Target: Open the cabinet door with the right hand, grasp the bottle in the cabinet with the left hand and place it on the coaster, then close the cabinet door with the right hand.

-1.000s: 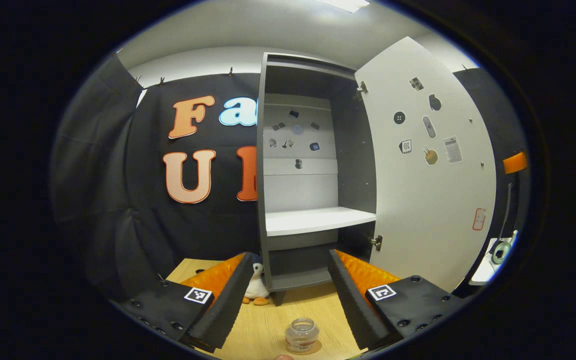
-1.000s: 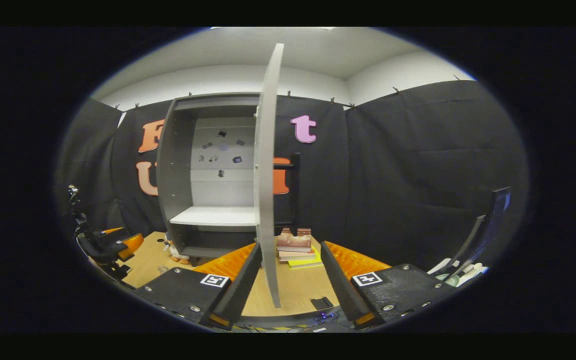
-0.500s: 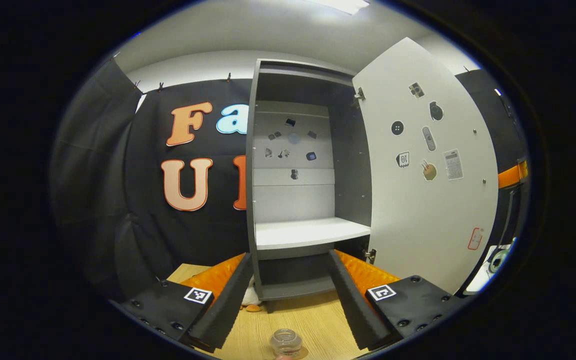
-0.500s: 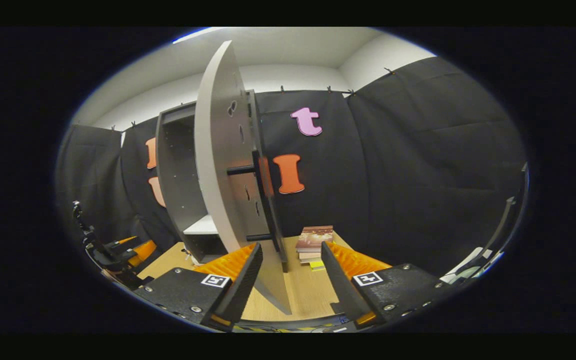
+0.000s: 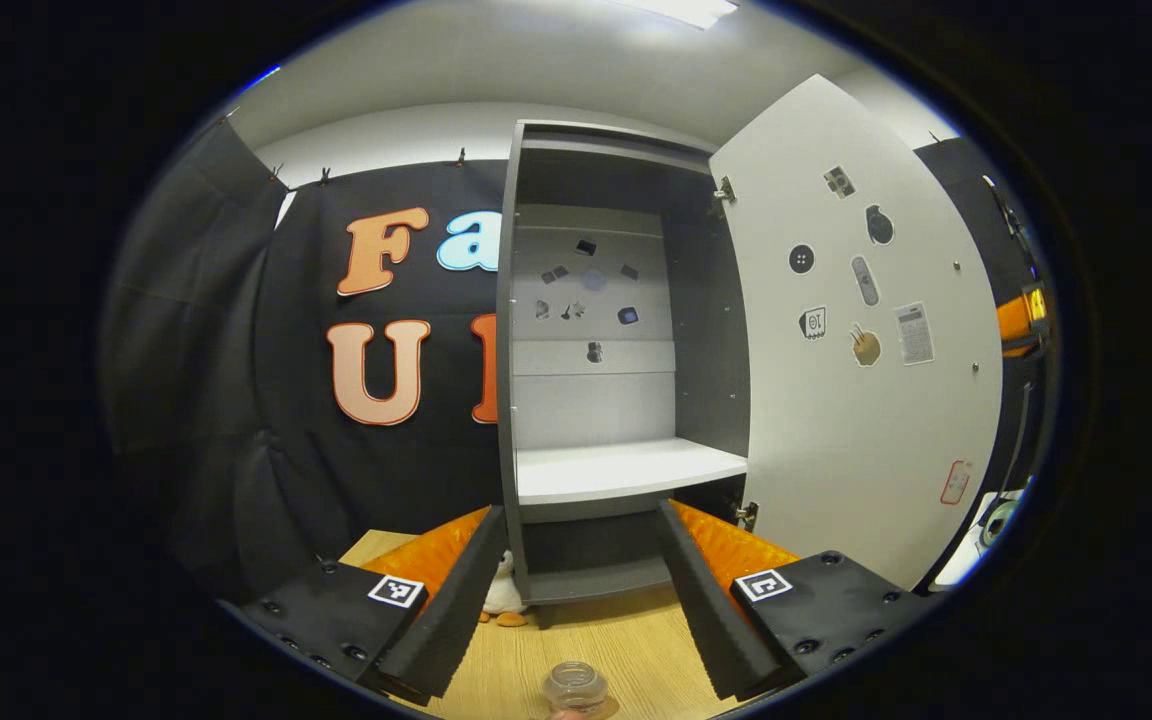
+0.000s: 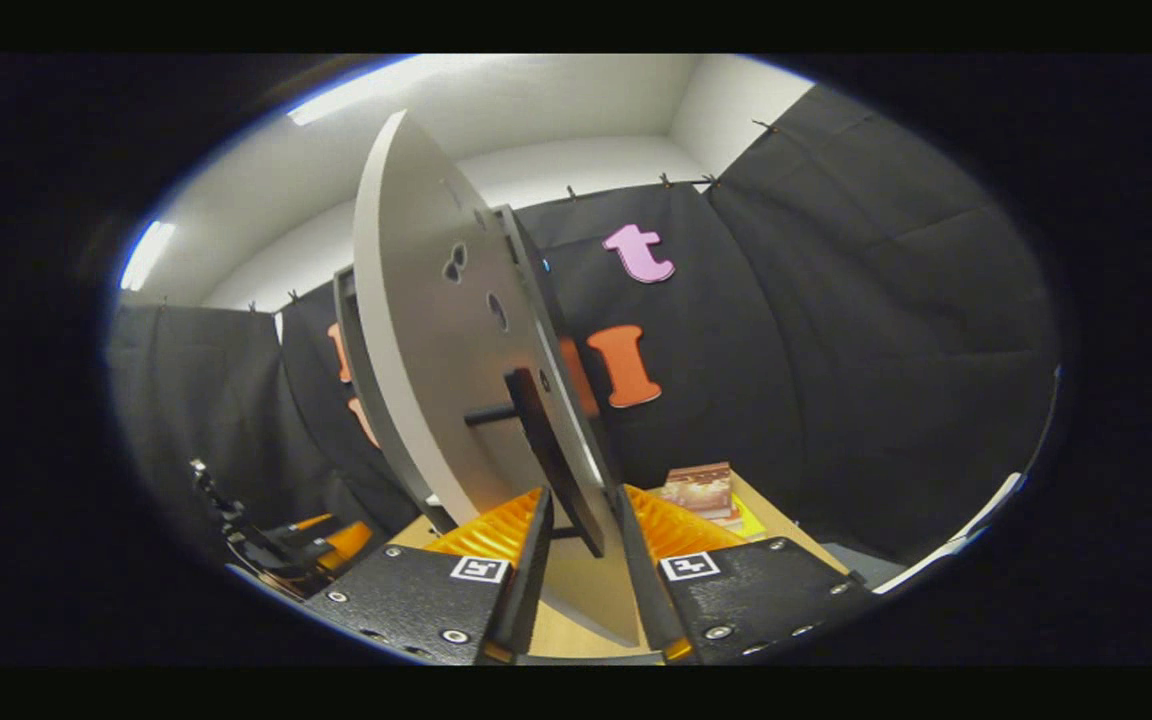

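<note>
The grey cabinet (image 5: pixel 526 330) stands with its white door (image 5: pixel 866 420) swung wide to the right. Its white shelf (image 5: pixel 626 468) is bare. A small clear bottle (image 5: pixel 576 688) stands on the wooden table, below and between the fingers of my left gripper (image 5: pixel 576 610), which is open and apart from it. A sliver of brown coaster (image 5: pixel 608 708) shows under the bottle. In the right gripper view the door (image 6: pixel 426 340) is seen nearly edge-on. Its black handle (image 6: pixel 546 450) runs down between the narrowed fingers of my right gripper (image 6: pixel 584 540). Whether both fingers press on it is unclear.
A penguin toy (image 5: pixel 503 598) sits by the cabinet's left foot. A stack of books (image 6: pixel 701 488) lies on the table (image 5: pixel 636 640) behind the door. The left gripper (image 6: pixel 286 535) shows low at the left of the right gripper view.
My right gripper has come up to the door's outer side, tilted, and its fingers have narrowed around the handle. My left gripper has drawn back slightly from the bottle and stays open.
</note>
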`<state>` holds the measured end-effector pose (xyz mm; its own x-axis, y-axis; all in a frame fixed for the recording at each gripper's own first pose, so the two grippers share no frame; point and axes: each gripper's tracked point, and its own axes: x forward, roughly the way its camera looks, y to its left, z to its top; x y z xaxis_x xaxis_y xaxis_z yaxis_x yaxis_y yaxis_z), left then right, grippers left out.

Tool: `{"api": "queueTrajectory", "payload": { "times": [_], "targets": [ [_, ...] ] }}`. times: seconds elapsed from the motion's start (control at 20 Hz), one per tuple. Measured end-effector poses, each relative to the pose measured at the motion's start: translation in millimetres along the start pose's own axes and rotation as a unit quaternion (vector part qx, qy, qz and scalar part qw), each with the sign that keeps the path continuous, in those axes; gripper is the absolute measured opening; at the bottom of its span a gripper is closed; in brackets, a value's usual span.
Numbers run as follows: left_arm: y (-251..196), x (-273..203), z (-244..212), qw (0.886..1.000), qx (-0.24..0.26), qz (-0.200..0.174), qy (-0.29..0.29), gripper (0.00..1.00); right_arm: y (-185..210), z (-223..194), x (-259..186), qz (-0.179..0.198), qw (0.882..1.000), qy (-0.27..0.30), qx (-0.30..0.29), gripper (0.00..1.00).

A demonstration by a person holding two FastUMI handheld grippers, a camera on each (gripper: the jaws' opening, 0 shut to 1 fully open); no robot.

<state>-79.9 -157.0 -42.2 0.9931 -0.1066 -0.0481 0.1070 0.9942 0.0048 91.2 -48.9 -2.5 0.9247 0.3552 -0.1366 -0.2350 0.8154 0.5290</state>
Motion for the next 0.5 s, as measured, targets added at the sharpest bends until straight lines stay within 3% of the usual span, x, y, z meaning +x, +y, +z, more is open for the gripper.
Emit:
{"api": "queueTrajectory", "payload": {
  "times": [0.1, 0.25, 0.5],
  "targets": [
    [-0.7, 2.9, -0.7, 1.000, -0.001, 0.000, -0.001, 0.97, 1.0, -7.6, 6.4, 0.004, 1.000, 0.019, -0.009, 0.40],
    [0.9, 2.9, 0.7, 1.000, 0.001, 0.000, -0.005, 0.97, 7.8, -9.5, 15.5, 0.001, 0.999, 0.032, -0.032, 0.14],
    [7.2, 2.5, -1.0, 1.000, -0.003, 0.000, -0.004, 0.97, 14.5, -7.9, 15.7, -0.041, 0.990, 0.033, -0.129, 0.00]
  ]
}}
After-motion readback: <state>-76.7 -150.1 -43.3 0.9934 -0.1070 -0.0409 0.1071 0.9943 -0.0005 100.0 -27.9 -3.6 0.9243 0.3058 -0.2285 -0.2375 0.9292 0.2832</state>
